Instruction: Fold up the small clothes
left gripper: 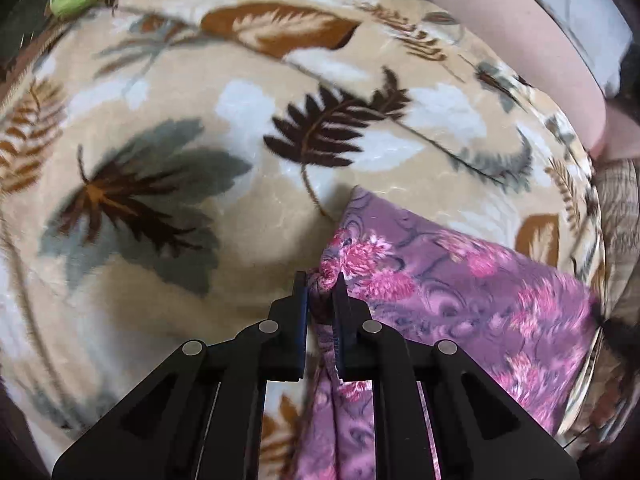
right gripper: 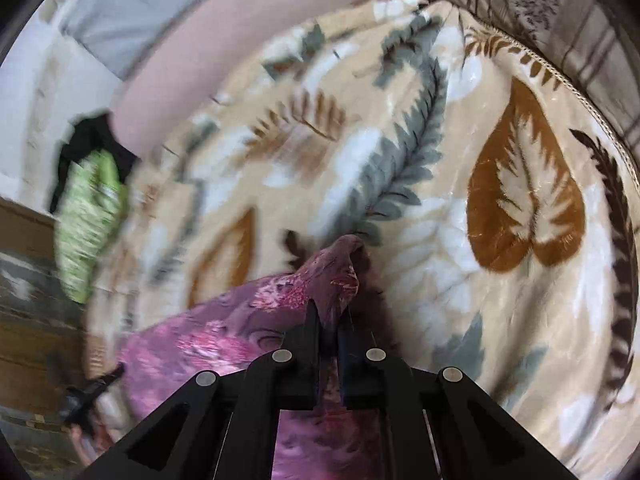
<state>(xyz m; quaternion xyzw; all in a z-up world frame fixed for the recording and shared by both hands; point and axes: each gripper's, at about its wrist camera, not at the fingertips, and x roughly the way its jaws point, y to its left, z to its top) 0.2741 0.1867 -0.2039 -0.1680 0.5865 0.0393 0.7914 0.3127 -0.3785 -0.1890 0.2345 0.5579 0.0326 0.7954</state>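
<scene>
Soft daylight, motion blur — fisheye bending toward dark edges

Both grippers, the left gripper (left gripper: pixel 320 280) and the right gripper (right gripper: pixel 330 310), are matte black, with triangular cut-outs in angled linkage arms, round silver pivot pins and dark blue finger pads.

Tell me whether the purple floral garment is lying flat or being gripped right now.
Gripped. The left tool and the right tool are each shut on a bunched corner of the purple floral garment, its cloth stretched over the leaf-print blanket.
</scene>
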